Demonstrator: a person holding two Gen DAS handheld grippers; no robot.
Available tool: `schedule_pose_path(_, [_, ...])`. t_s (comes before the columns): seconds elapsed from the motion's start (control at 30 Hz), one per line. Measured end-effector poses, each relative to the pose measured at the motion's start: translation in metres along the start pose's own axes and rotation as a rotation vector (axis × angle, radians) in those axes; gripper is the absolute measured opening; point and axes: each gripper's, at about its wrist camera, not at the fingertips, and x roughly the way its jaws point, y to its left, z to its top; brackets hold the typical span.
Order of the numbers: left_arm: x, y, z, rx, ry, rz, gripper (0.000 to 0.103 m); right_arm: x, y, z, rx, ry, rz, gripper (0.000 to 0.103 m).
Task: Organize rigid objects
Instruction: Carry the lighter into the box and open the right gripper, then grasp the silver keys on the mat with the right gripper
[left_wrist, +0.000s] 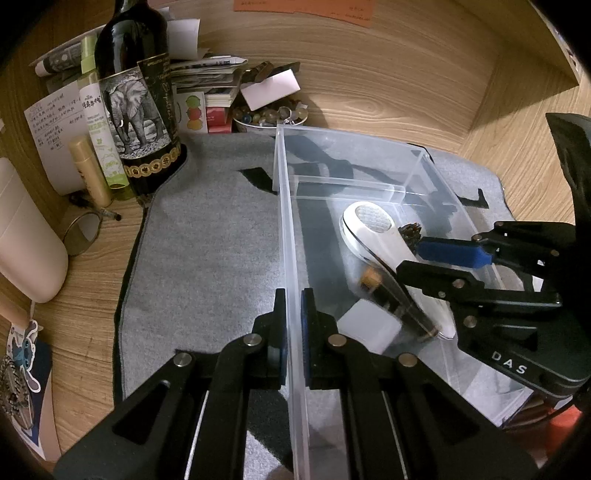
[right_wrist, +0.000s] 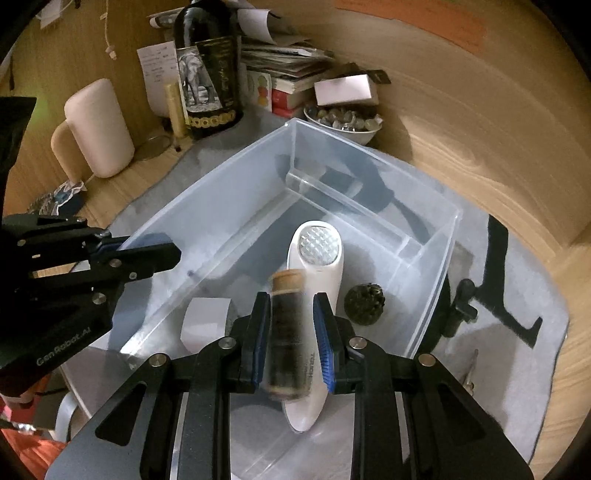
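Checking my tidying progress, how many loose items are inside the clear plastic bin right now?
4. The white handheld device lies mid-bin, the dark vial sits between the right gripper fingers above it, the pinecone-like ball right of it, the white block left. Nothing else shows inside.
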Motion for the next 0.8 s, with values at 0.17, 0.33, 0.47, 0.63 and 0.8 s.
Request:
schedule_pose_path(0.17, [0.000, 0.000, 0.000, 0.000, -0.001, 0.000, 0.005, -0.004, -0.001, -0.001, 0.006, -0.011, 0.004, 0.023])
schedule_pose_path(0.33, [0.000, 0.000, 0.000, 0.001, 0.000, 0.000, 0.005, -0.019, -0.003, -0.001, 0.020, -0.068, 0.000, 0.045])
schedule_pose_path(0.47, [0.000, 0.000, 0.000, 0.001, 0.000, 0.000, 0.005, -0.037, -0.008, -0.001, 0.028, -0.130, -0.020, 0.054])
schedule_pose_path(0.63, [0.000, 0.001, 0.000, -0.001, 0.000, -0.001, 0.005, -0.063, -0.024, -0.003, 0.070, -0.218, -0.068, 0.073])
schedule_pose_path(0.8, [0.000, 0.001, 0.000, 0.000, 0.000, -0.001, 0.005, -0.083, -0.053, -0.010, 0.138, -0.263, -0.139, 0.077])
